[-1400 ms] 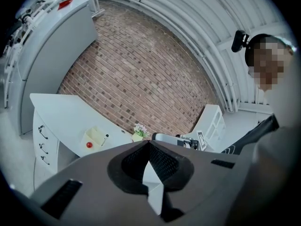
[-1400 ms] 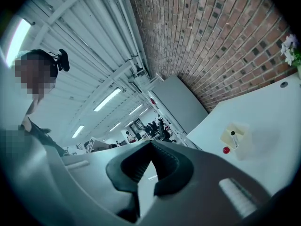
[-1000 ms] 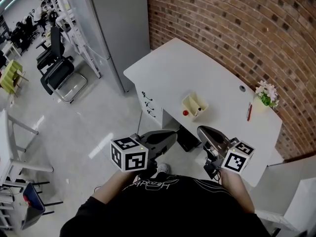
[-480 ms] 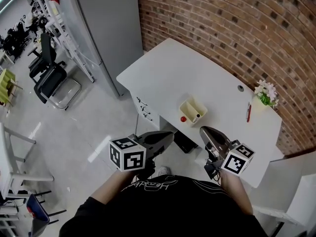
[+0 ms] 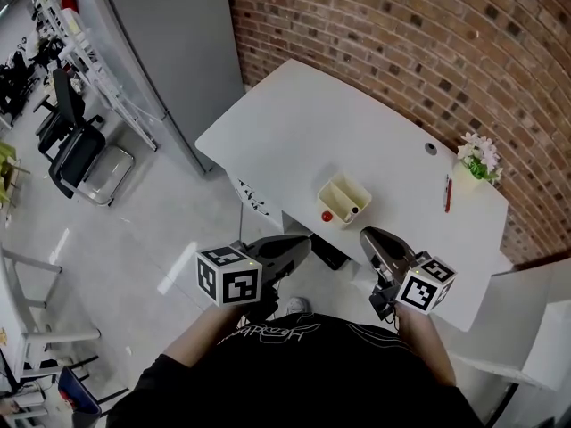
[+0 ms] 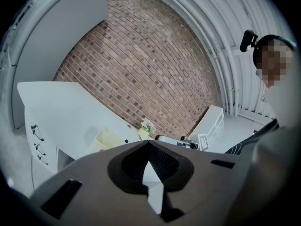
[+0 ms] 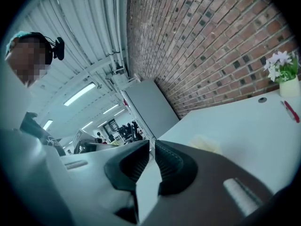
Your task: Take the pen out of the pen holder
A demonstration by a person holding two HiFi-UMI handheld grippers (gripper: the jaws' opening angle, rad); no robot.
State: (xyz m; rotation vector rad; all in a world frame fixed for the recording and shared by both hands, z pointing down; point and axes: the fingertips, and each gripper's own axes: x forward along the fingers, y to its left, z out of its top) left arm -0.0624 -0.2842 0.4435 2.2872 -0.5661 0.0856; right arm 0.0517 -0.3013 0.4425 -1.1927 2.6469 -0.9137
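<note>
A cream pen holder stands near the front edge of the white desk. A dark-tipped pen and a red-tipped one stick out of it. My left gripper hangs before the desk edge, left of the holder; its jaws meet with nothing between them. My right gripper is just short of the holder's near right. Its jaws are opening, with a narrow empty slit between the tips. The holder also shows in the left gripper view and in the right gripper view.
A red pen lies loose on the desk at the right, near a small flower pot by the brick wall. Drawers sit under the desk's left part. A grey cabinet and office chairs stand to the left.
Both grippers have come a little lower and closer to the desk's front edge. The pen holder and its pens have not moved.
</note>
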